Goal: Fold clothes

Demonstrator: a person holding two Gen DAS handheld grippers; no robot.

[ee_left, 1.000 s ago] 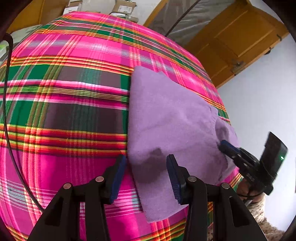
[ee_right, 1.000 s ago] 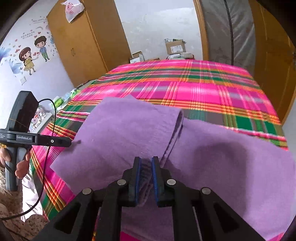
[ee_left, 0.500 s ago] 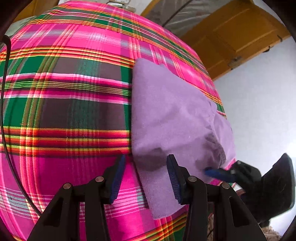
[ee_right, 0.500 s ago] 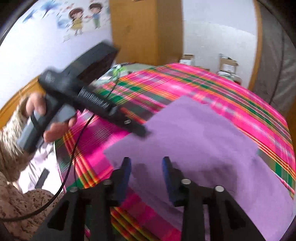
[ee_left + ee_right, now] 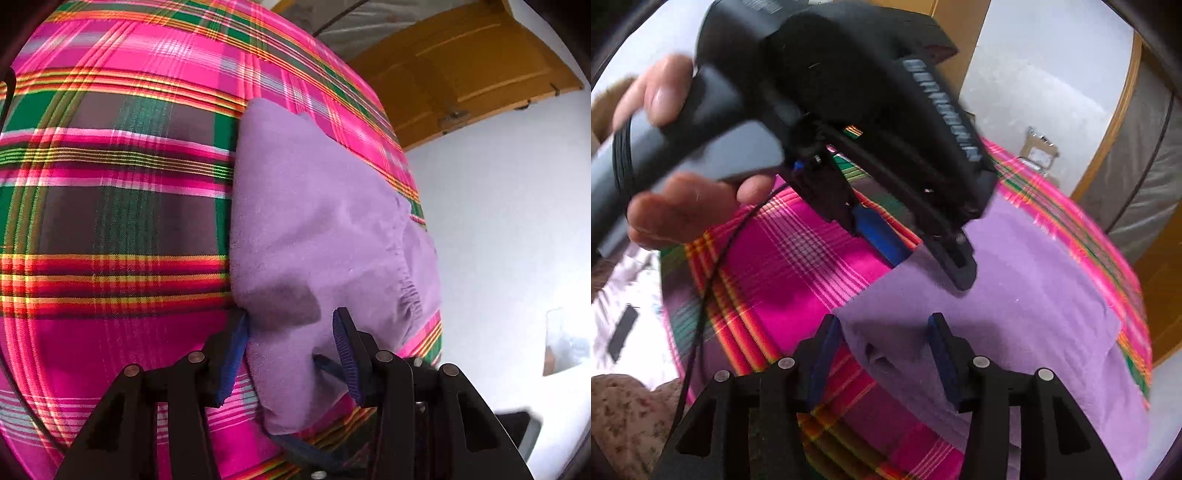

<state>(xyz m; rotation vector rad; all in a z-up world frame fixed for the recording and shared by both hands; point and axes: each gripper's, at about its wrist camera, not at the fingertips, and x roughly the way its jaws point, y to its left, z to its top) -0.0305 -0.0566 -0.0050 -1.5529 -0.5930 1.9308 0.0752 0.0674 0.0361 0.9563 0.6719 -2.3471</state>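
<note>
Nearest to us, left gripper [image 5: 291,354] is spread wide, nothing clamped, straddling the near-left corner of the purple garment [image 5: 321,236]; cloth sits between the pads, left pad at the garment's left edge

Right gripper [image 5: 882,356] is likewise spread wide and empty, over the near edge of the same garment [image 5: 1027,295], just right of its near-left corner

Garment lies flat on the plaid bedspread [image 5: 110,221], at least one layer doubled over: a hemmed edge [image 5: 402,273] runs across the right part. From the left fingers the long axis runs straight away, near to far, so the bulk is ahead and slightly right

Both grippers crowd that one near corner; left looks marginally closer to the cloth

We can't settle whether this is a finished fold just let go or a corner about to be picked for another fold

Hand [image 5: 679,184] holds the left tool's grip. Raised lettering on its body is too blurred to read. Far: wooden door [image 5: 480,74], cardboard box [image 5: 1039,147], no legible label
</note>
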